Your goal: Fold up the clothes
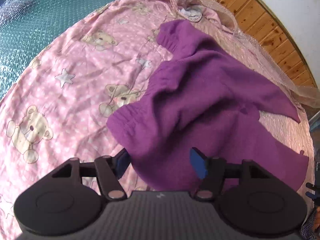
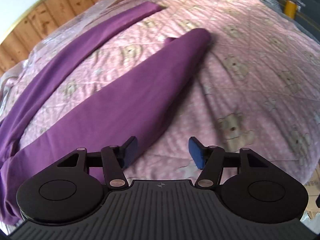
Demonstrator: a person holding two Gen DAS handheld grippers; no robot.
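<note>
Presently, a purple garment [image 1: 200,104] is being shown lying crumpled on a pink bedspread [image 1: 66,76] printed with bears and stars. In the left wrist view, the left claw [image 1: 163,163] is being held wide apart over the garment's near edge, with purple cloth lying in the gap between the 2 blue pads [image 1: 197,165]; whether the pads are touching the cloth cannot be told. The garment's ribbed end is being seen reaching away toward the far side of the bed, and a thinner strip is trailing off to the right.

In the right wrist view, the right claw [image 2: 163,152] is likewise being held wide, gripping nothing. Its left pad [image 2: 130,152] is being seen just beside the edge of the garment [image 2: 124,104], while the gap itself is lying over bare bedspread [image 2: 250,60]. From here, 2 long purple parts are being shown stretching away, smooth and flat, one wide and one narrow, with pink bedding between them.

Only the left view is showing green bubble wrap [image 1: 40,24] beyond the bedspread. Wooden panelling [image 1: 266,26] is being seen in both views.
</note>
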